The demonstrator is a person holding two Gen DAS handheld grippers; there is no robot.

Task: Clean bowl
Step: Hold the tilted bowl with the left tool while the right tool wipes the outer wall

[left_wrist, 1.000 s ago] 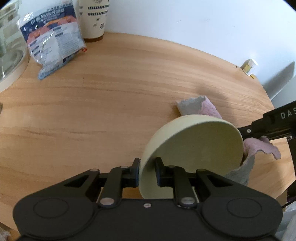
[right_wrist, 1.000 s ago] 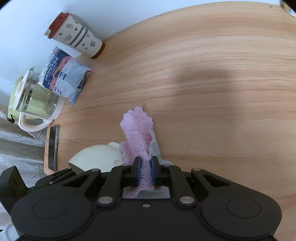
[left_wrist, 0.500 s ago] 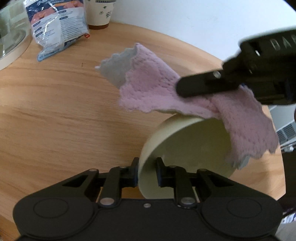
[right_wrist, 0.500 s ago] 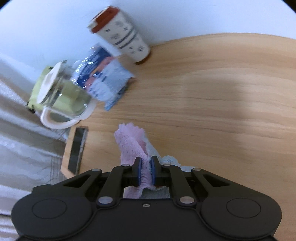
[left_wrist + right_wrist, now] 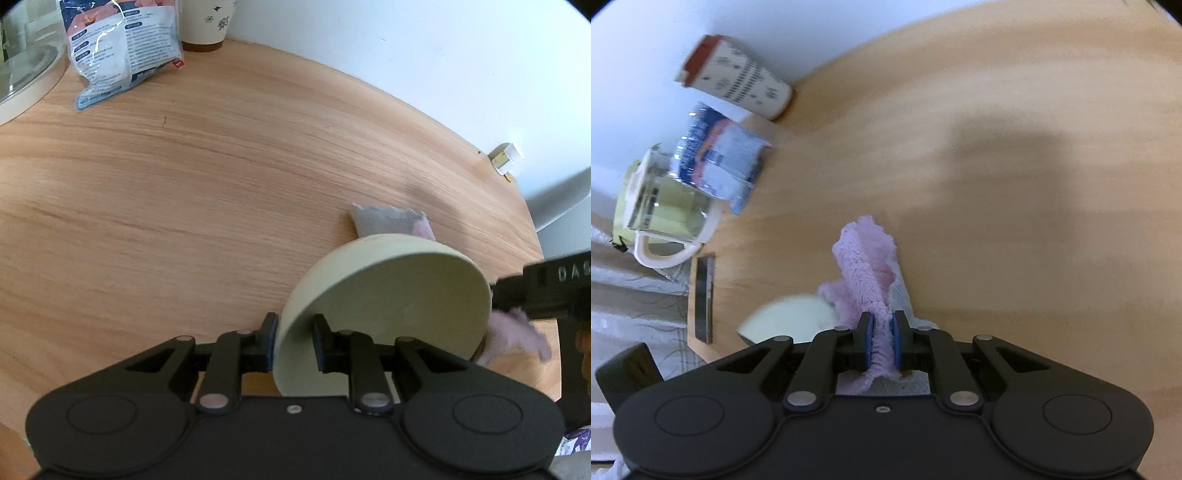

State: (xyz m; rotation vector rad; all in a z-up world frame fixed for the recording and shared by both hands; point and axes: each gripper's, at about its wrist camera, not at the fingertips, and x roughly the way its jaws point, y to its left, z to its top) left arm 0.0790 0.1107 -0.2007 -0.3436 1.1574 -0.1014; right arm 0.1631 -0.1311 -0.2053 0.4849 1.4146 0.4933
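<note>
A pale green bowl (image 5: 391,295) stands tilted on edge above the wooden table (image 5: 184,221), its flat underside facing my left wrist camera. My left gripper (image 5: 294,341) is shut on its rim, one finger on each side of the wall. A pink and grey cloth (image 5: 866,266) is pinched in my right gripper (image 5: 881,341), which is shut on it. In the left wrist view the cloth (image 5: 384,219) shows behind the bowl and at its right edge, beside the black body of the right gripper. The bowl (image 5: 790,319) appears low left of the cloth in the right wrist view.
At the table's far left stand a paper cup with a red lid (image 5: 735,79), a blue and white snack bag (image 5: 118,48) and a glass kettle (image 5: 661,210). A dark phone (image 5: 703,295) lies at the left edge. A small white and gold object (image 5: 506,158) sits by the wall.
Half a second ago the right gripper held the cloth raised over the bowl; now it is back down behind and right of the bowl. The bowl has rolled slightly in the left gripper.
</note>
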